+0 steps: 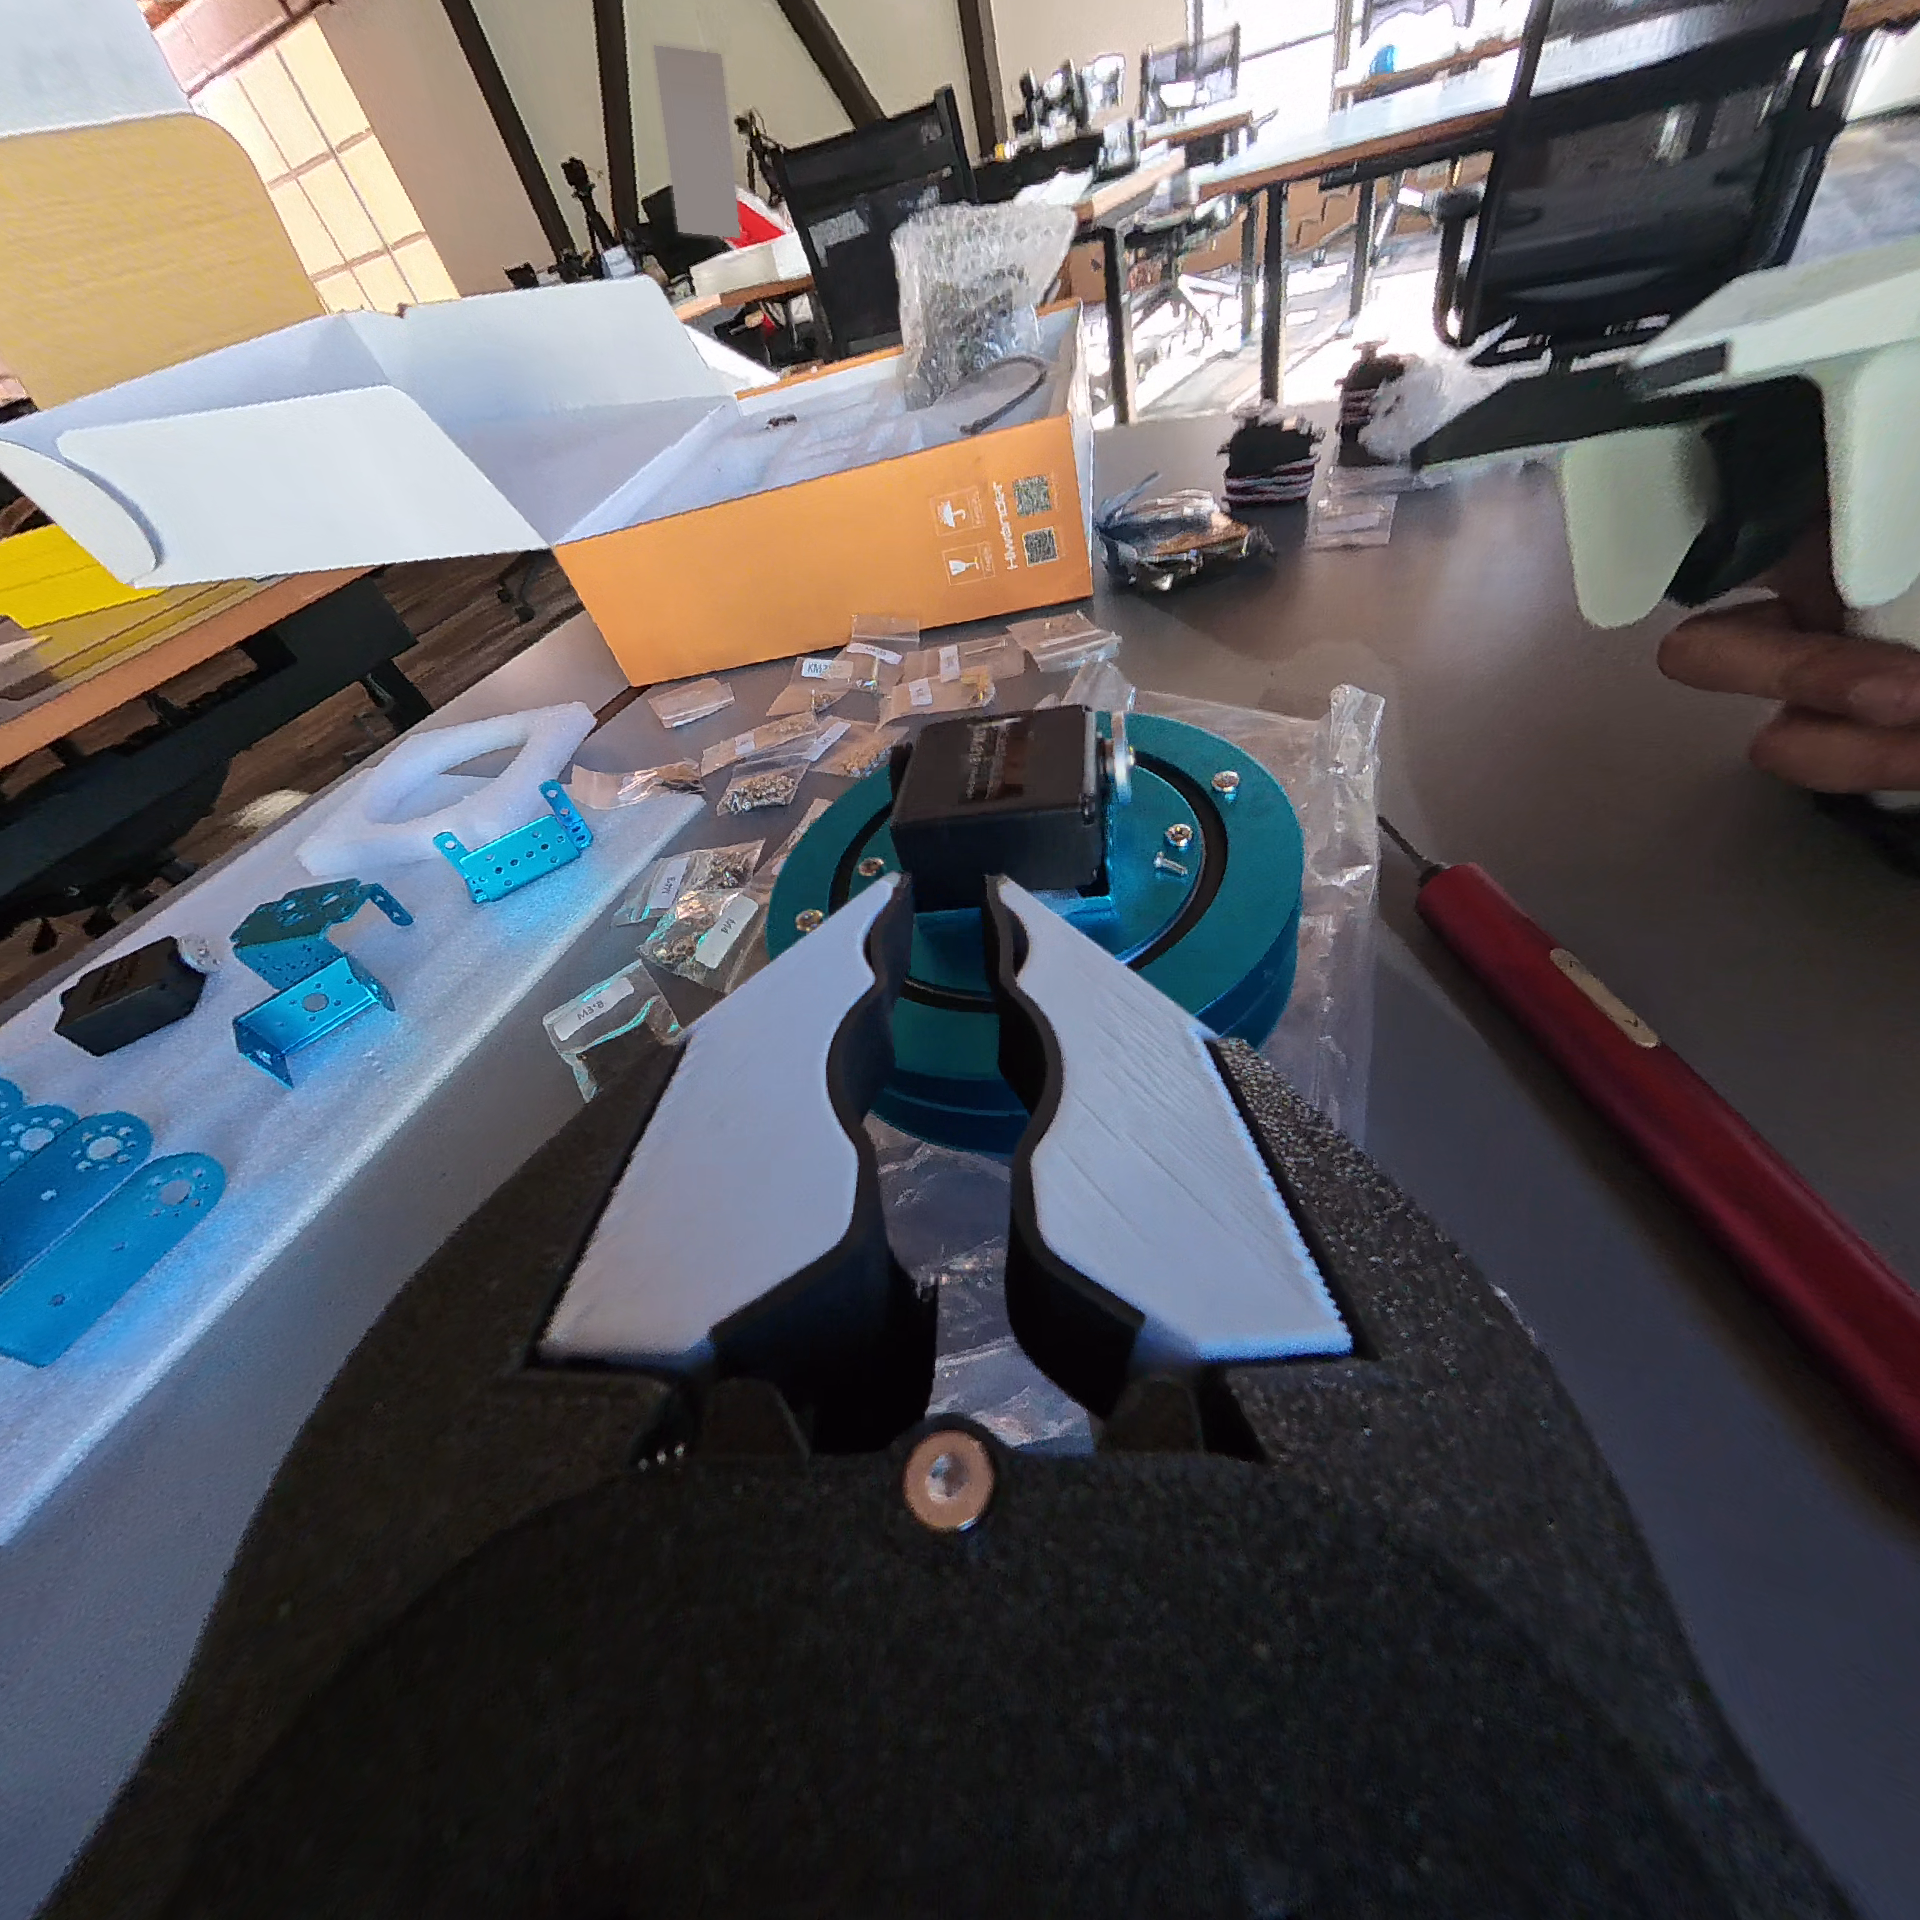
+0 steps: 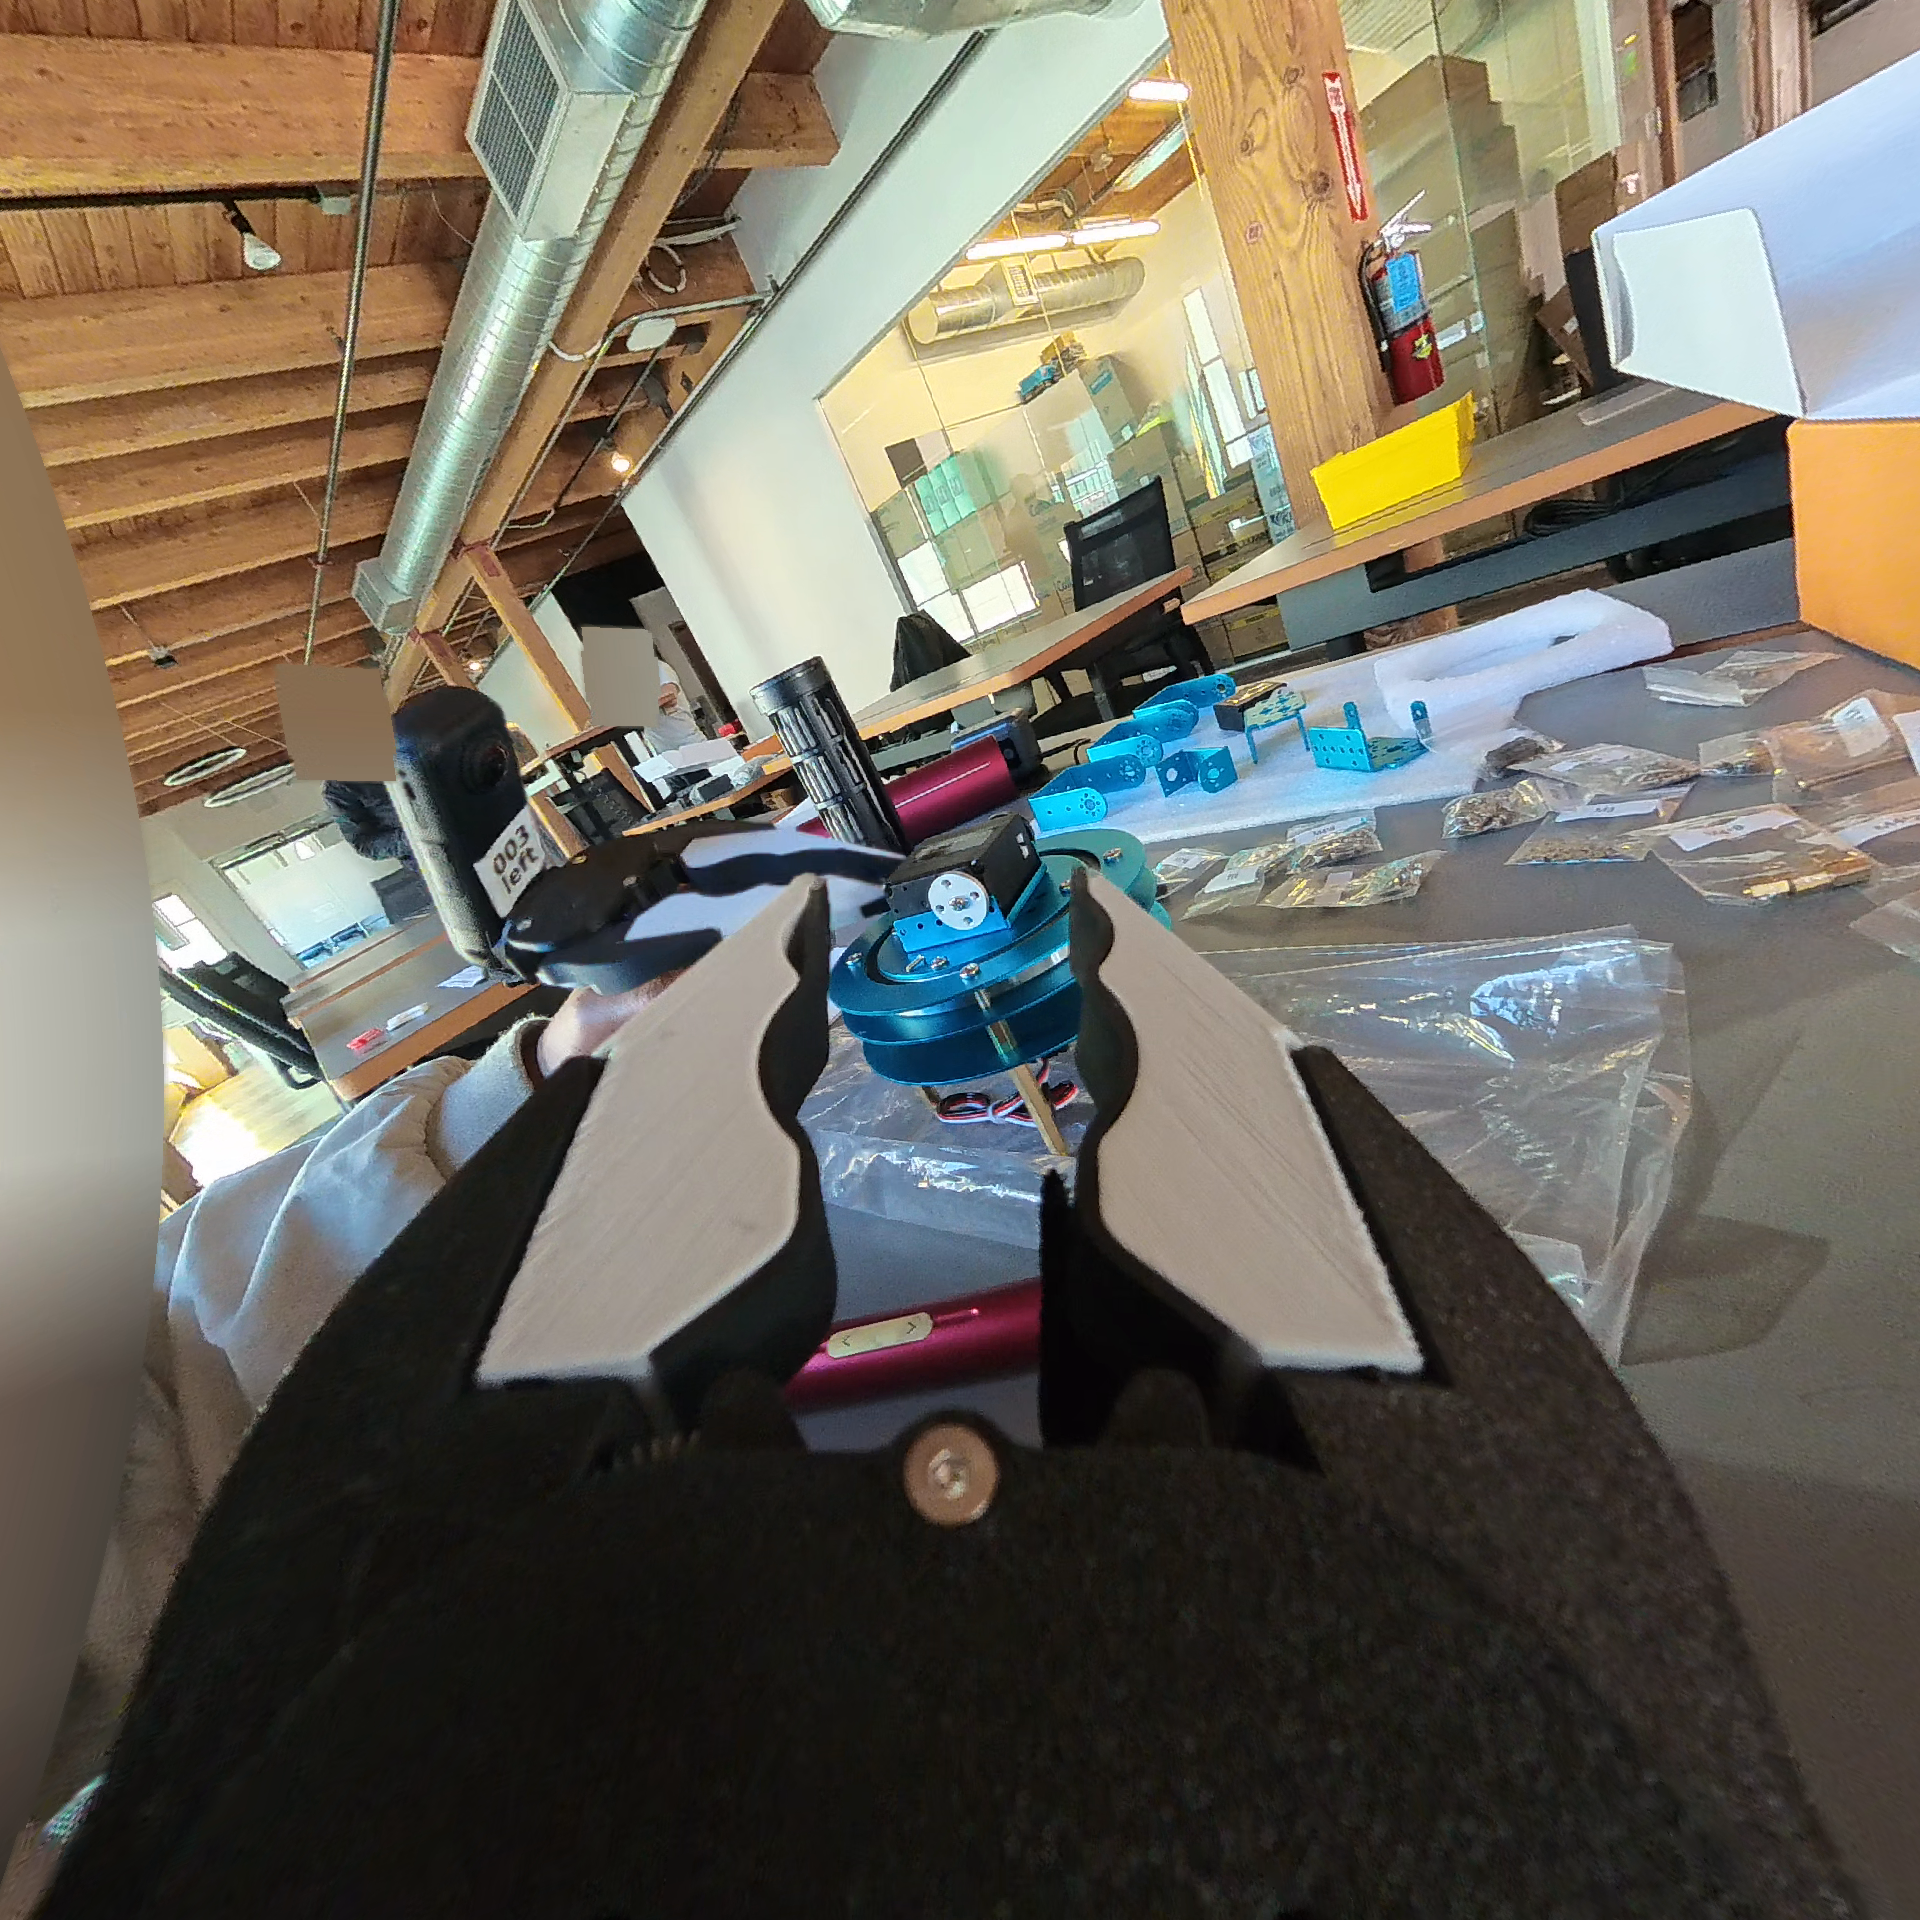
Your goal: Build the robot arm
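A black servo (image 1: 997, 805) sat in a blue bracket on top of a round teal turntable base (image 1: 1226, 914), which rested on a sheet of clear plastic (image 2: 1455, 1049) on the grey desk (image 1: 1558, 748). The left tongs (image 1: 945, 883) reached the near side of the servo, their white fingers (image 1: 1101, 1039) a narrow gap apart, tips just at the servo's lower edge; whether they pinched it could not be told. In the right wrist view the right tongs (image 2: 951, 888) stood wide open, level with the servo and base yet apart from them. A red screwdriver (image 1: 1662, 1122) lay on the desk to the right of the base. Small bags of screws (image 1: 717, 914) were scattered beyond and left of the base. Farther left, blue metal brackets (image 1: 312, 966) and a second black servo (image 1: 125, 997) lay on white foam (image 1: 416, 1039). An open orange box (image 1: 831, 551) stood behind the bags.
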Available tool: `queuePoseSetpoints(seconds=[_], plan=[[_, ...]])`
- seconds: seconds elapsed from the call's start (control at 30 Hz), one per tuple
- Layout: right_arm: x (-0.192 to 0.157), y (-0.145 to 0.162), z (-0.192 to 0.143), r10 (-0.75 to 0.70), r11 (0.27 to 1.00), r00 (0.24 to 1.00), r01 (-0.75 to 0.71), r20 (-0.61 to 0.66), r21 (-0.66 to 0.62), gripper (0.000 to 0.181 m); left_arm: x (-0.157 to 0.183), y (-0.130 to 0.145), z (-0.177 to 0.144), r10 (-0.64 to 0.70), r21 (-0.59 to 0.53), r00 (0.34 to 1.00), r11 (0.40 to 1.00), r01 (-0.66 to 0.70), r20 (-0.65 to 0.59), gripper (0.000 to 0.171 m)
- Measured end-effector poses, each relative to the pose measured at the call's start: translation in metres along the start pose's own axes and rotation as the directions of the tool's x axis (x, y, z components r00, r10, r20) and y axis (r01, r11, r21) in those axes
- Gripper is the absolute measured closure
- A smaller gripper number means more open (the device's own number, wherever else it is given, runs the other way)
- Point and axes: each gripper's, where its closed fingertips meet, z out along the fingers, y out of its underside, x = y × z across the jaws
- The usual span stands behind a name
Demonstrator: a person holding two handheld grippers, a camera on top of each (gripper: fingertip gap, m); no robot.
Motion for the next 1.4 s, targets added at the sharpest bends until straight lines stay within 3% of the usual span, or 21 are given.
queuePoseSetpoints(seconds=[1.4], plan=[[0.003,-0.001,-0.001,0.049,0.999,0.999,-0.050,0.014,0.012,0.140,0.002,-0.012,-0.005,0.040,0.050,0.998,0.998,-0.042,0.048,0.156]])
